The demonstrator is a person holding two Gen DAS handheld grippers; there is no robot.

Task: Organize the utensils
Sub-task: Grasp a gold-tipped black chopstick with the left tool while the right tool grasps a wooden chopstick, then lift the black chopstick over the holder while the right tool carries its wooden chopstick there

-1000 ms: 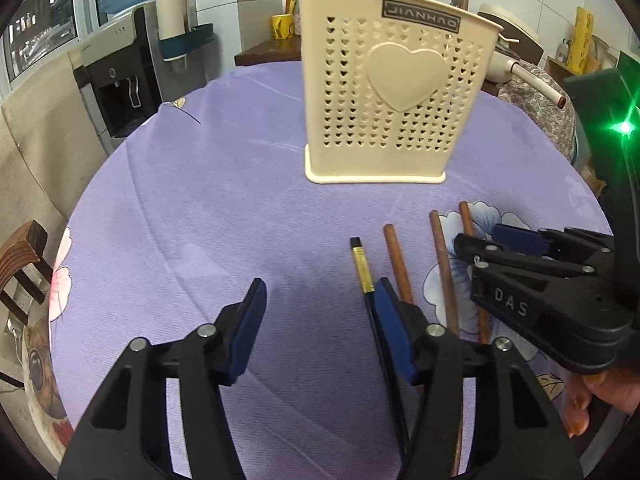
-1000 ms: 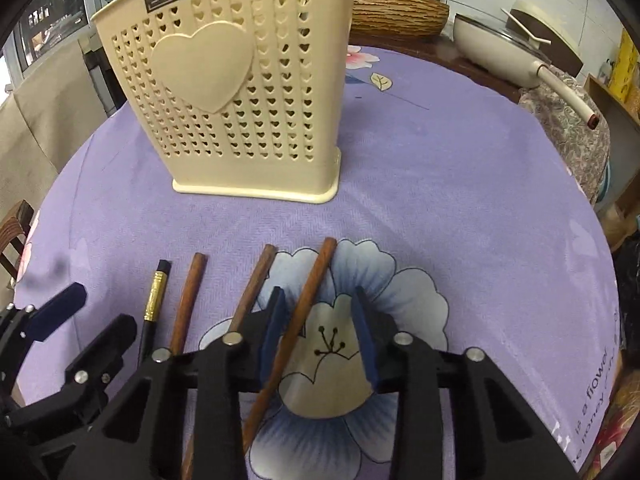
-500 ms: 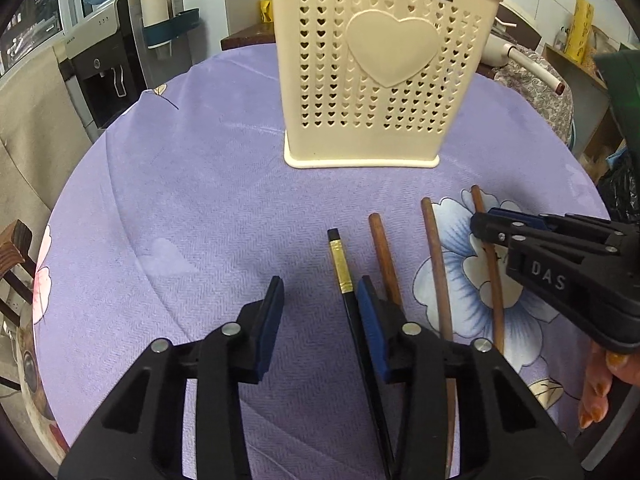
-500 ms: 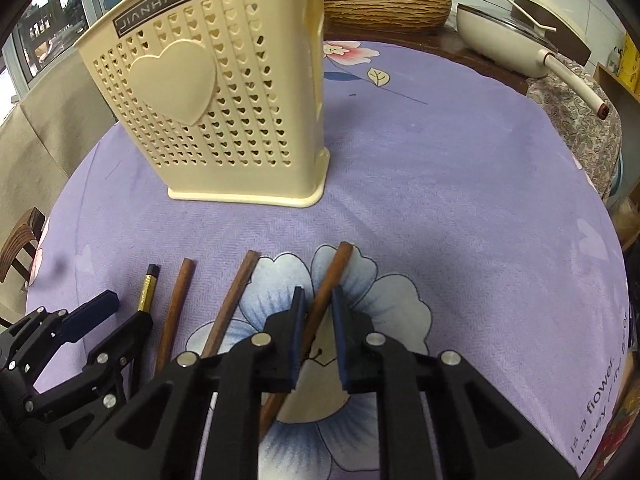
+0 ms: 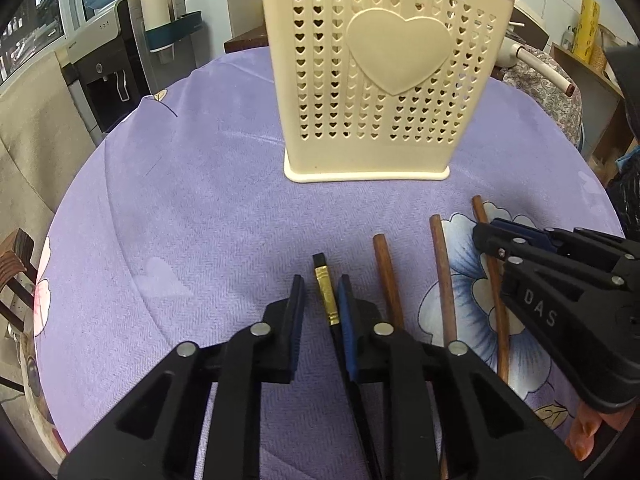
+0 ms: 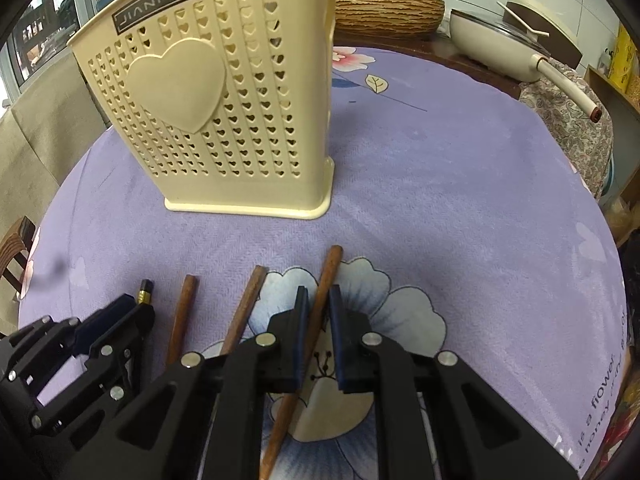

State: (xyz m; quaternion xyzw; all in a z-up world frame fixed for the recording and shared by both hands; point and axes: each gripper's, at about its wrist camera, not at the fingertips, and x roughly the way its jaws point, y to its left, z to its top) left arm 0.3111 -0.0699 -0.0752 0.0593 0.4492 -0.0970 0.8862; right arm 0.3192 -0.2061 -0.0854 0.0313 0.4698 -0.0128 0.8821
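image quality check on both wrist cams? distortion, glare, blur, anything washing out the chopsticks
Left wrist: strong fisheye bend, black vignette in the corners; the cream holder is sharp, the black chopstick with its gold band is crisp, and the light is soft with faint shadows. Right wrist: same barrel curve; the brown chopstick is in focus, there is no glare on the purple tablecloth, and the window at top left is bright but not blown out.
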